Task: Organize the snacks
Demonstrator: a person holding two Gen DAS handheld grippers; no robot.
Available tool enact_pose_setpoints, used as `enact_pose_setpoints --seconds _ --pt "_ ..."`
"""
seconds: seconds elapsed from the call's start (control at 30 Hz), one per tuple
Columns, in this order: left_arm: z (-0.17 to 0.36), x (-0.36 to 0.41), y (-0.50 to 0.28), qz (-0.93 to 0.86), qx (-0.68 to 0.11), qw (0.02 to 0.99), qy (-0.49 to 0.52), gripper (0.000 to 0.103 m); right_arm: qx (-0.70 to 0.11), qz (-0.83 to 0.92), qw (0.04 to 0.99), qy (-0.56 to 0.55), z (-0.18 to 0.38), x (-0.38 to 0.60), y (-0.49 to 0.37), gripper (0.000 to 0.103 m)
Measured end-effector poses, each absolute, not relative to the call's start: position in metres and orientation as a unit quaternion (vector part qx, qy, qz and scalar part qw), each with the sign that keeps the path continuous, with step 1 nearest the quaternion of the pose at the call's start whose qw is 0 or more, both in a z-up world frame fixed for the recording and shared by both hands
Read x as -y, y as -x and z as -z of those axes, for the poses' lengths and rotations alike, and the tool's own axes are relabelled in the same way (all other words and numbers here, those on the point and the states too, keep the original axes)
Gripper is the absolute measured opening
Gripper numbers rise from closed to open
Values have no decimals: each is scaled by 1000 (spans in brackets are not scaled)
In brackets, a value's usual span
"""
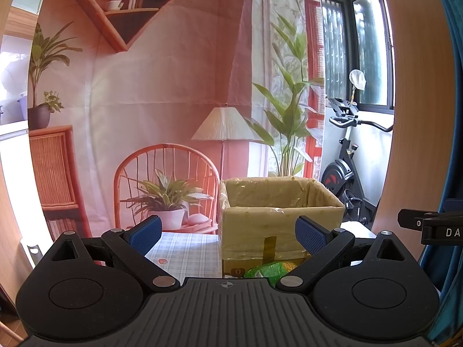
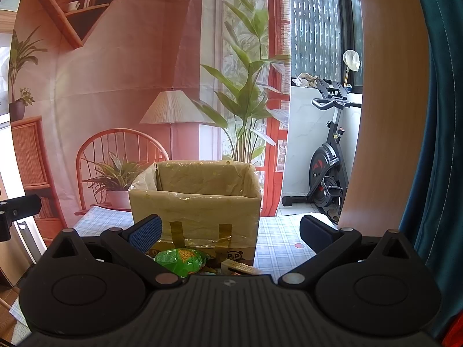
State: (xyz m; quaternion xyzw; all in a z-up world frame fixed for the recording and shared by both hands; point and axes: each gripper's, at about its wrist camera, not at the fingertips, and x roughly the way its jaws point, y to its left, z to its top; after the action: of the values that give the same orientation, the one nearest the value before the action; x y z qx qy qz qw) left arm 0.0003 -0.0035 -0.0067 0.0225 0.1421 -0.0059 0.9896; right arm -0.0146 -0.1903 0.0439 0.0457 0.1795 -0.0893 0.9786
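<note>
Green snack bag [image 2: 181,261] and a pale packet [image 2: 241,268] sit on the near side of the box [image 2: 196,199], on the checked tablecloth [image 2: 277,245]. Looks barely started; left gripper [image 1: 228,232] and right gripper [image 2: 230,231] both spread wide, holding nothing

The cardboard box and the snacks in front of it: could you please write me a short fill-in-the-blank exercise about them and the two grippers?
1. The cardboard box is open at the ____.
2. The snack bag lying in front of the box is mostly ____ in colour.
3. The jaws of the left gripper and the right gripper are both ____, holding nothing.
4. The tablecloth has a ____ pattern.

Missing words: top; green; open; checked
</note>
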Motion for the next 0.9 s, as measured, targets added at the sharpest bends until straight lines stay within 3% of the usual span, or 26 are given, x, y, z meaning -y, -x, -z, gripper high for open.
enact_pose_setpoints --seconds 0.9 --pt "8 2 -2 2 -158 987 -20 101 -175 79 980 -49 -38 192 14 103"
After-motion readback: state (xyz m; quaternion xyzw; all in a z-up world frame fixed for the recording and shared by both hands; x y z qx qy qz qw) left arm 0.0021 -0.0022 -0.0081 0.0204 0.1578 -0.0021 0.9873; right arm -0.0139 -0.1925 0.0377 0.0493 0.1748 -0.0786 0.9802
